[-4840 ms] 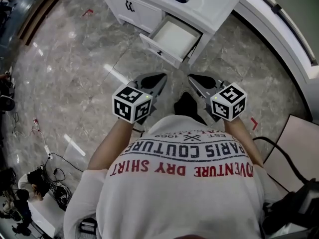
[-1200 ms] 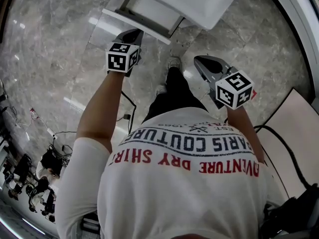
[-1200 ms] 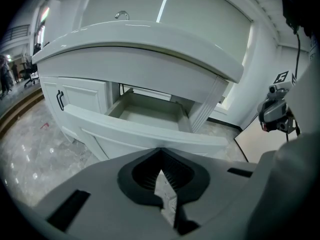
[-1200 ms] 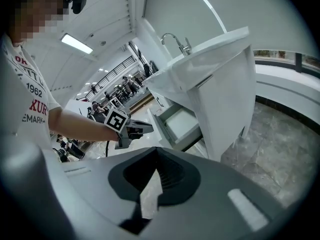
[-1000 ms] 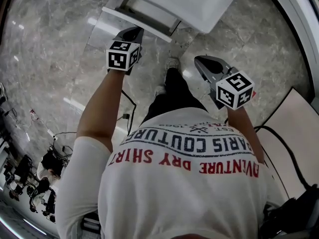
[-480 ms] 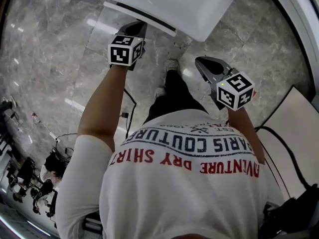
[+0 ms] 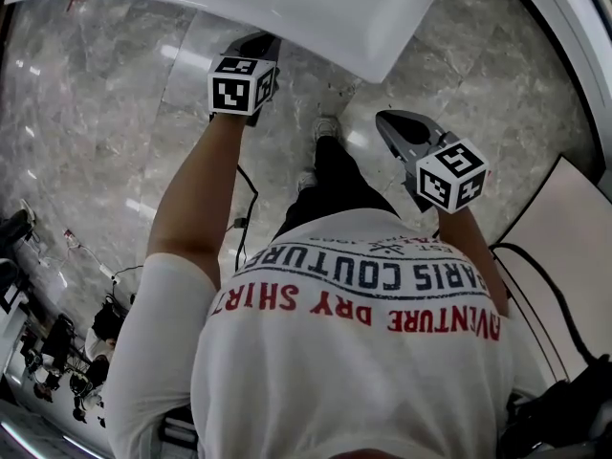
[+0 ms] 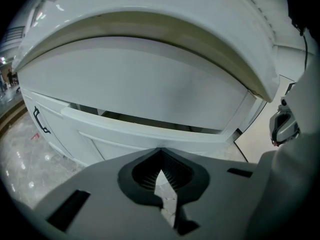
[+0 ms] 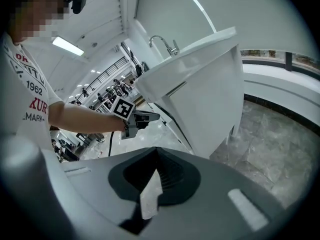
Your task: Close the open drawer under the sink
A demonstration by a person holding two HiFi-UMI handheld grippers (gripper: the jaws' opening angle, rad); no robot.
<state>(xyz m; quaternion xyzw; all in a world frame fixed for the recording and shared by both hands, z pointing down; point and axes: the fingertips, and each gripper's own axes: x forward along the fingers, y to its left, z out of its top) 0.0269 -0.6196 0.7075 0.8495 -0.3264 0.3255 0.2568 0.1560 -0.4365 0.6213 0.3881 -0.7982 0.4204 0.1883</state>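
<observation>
Both pairs of jaws are clenched on nothing, and with the drawer (image 8: pixel 150 132) a crack short of shut under the sink (image 9: pixel 200 46), the left gripper (image 8: pixel 161 151) at its front should push squarely and evenly, while the right gripper (image 9: pixel 156 151) hangs clear.

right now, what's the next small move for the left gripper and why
Probably press the left gripper straight forward a little. Its jaws are together with the tips at the drawer front, and a dark gap shows above that front, so the drawer looks not quite shut.
</observation>
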